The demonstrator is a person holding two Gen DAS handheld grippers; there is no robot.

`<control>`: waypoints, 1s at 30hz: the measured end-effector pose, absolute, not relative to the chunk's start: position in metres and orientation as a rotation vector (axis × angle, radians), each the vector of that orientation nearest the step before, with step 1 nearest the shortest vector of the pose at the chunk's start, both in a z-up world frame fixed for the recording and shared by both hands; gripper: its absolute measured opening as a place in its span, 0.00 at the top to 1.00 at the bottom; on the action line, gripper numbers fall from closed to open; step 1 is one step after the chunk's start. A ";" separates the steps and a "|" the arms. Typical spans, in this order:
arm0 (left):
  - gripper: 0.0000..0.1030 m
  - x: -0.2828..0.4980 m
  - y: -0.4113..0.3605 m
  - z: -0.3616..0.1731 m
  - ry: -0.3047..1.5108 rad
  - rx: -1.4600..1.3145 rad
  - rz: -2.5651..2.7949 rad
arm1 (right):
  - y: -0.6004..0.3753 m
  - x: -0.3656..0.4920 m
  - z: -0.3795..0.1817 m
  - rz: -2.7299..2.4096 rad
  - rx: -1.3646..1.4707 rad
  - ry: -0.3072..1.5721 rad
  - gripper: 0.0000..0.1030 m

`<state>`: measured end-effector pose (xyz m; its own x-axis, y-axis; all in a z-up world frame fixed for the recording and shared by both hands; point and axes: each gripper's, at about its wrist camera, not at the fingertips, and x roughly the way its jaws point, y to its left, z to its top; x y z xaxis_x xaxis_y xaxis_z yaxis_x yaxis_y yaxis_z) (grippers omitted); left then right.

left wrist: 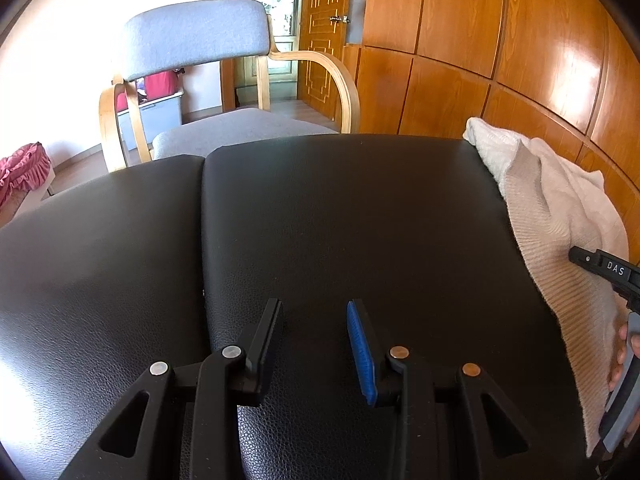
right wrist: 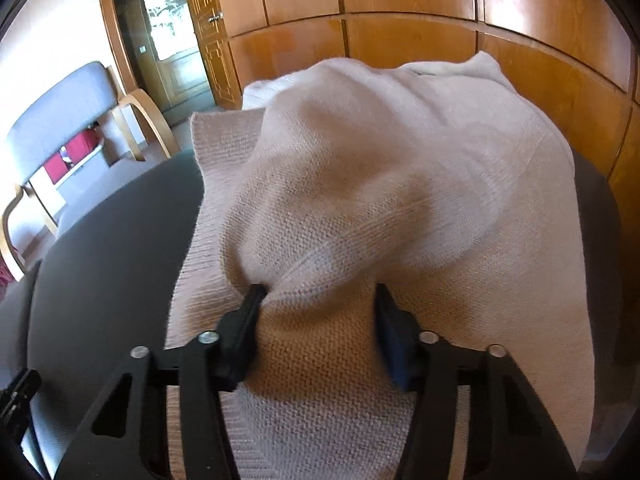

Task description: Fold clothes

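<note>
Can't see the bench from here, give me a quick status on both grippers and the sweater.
Left gripper open over bare black bench. Right gripper open, fingers straddling bunched cream knit sweater. Nothing in the way.

Cream knit sweater lies bunched on black cushion

Grey armchair before wood-panelled wall, sunlit doorway.

The black leather-textured counter lies bare on the left; a bunched cream knitted garment blocks its right side.
</note>
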<state>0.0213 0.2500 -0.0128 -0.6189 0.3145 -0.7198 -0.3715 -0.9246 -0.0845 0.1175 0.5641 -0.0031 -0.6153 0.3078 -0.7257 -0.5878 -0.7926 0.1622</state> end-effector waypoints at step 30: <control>0.68 0.040 0.279 0.004 -0.047 -1.013 2.216 | 0.472 0.113 0.047 2.742 -0.807 0.551 0.66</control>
